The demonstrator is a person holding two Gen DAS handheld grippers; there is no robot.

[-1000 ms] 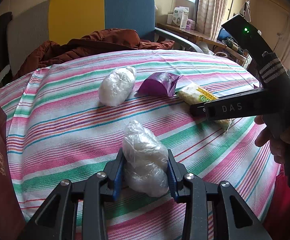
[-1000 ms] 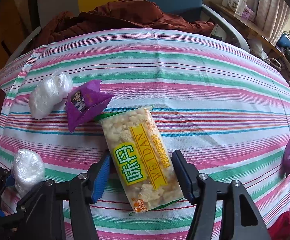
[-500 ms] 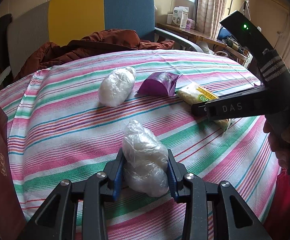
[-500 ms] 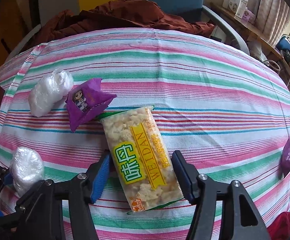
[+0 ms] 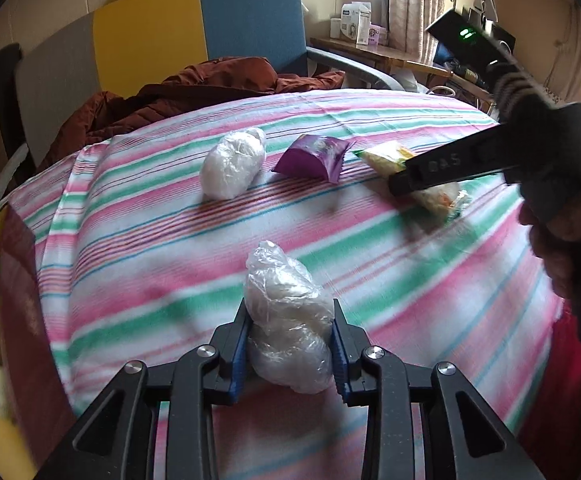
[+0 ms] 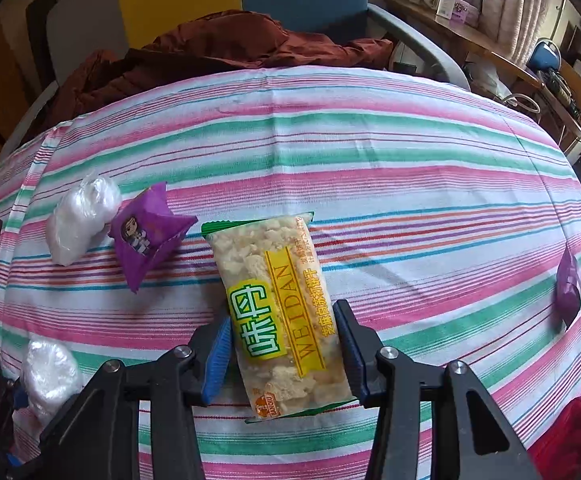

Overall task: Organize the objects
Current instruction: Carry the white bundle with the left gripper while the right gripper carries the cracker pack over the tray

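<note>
My left gripper (image 5: pixel 290 312) is shut on a white plastic-wrapped bundle (image 5: pixel 282 276), its blue pads pressing both sides; the bundle rests on the striped cloth (image 5: pixel 150 240). My right gripper (image 6: pixel 283 314) straddles a clear yellow-and-green snack pack (image 6: pixel 266 264) lying lengthwise on the cloth. Its jaws are closing, and the pads touch the pack's two long edges. In the left wrist view the same pack (image 5: pixel 438 196) shows partly behind the right gripper's black body. The held bundle (image 6: pixel 50 372) appears low left in the right wrist view.
A second white bundle (image 5: pixel 232 164) and a purple packet (image 5: pixel 314 156) lie side by side farther back. Another purple packet (image 6: pixel 568 284) sits near the cloth's right edge. A brown jacket (image 5: pixel 210 88) lies on the chair behind. A dark red box (image 5: pixel 18 300) borders the left.
The right gripper's jaws have drawn in from a loose straddle until the pads meet the snack pack's sides. The left gripper keeps its hold on the bundle. Neither hand has shifted much.
</note>
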